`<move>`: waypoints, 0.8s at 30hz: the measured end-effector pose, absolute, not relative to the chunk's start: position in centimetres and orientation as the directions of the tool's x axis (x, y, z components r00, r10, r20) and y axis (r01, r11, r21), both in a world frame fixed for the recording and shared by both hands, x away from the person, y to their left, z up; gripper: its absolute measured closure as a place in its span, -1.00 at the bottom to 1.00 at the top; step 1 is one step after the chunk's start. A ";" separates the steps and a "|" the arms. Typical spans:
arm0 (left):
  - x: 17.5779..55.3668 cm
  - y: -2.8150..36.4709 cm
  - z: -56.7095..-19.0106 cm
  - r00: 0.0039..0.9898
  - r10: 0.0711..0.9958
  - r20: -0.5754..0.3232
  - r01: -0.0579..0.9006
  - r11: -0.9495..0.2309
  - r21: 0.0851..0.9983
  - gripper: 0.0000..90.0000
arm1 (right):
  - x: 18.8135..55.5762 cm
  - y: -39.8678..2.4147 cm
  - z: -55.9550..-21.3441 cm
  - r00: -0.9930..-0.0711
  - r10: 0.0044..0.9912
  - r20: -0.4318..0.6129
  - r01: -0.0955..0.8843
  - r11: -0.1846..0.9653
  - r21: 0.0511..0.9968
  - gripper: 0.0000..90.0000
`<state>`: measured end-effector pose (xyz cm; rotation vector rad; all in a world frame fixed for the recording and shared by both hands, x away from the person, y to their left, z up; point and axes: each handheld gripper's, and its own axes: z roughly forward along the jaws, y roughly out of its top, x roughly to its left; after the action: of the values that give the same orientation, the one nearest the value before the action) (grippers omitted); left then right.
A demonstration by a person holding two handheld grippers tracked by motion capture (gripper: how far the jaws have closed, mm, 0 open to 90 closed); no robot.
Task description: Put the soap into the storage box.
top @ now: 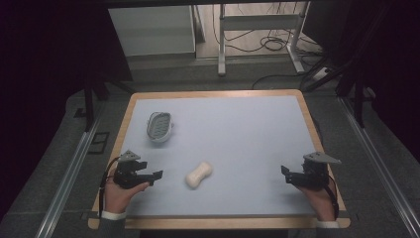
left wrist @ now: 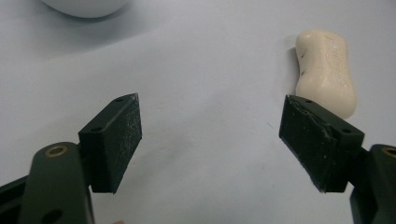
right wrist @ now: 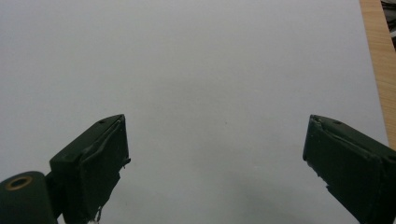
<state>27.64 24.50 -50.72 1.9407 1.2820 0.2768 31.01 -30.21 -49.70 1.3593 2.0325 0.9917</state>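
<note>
Rectangular table (top: 218, 218) with a light wooden rim and a pale grey-blue mat (top: 237, 134) covering nearly the whole top. At about 10 o'clock from the mat's centre, a white soap dish (top: 160, 127) with a ribbed inside. At about 7 o'clock, well apart from the dish, a cream waisted bar of soap (top: 199, 174), lying flat and aslant.

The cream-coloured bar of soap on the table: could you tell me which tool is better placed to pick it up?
Left. The left tool is open beside the cream-coloured bar of soap; the right tool is farther off.
</note>
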 end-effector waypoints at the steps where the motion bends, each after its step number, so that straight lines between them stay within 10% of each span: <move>1: 27.6 24.5 -50.7 0.467 0.855 -0.225 0.686 -0.189 0.703 -0.52 | 31.0 -30.2 -49.7 -0.378 0.926 -0.008 0.564 0.237 0.791 -0.86; 24: 27.4 22.6 -49.3 0.480 0.863 -0.157 0.681 -0.254 0.687 -0.56 | 31.1 -31.5 -50.2 -0.380 0.924 0.042 0.584 0.204 0.786 -0.86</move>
<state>27.43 22.59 -49.30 2.0154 1.2729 0.3265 31.14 -31.46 -50.16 1.4000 2.0432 1.0296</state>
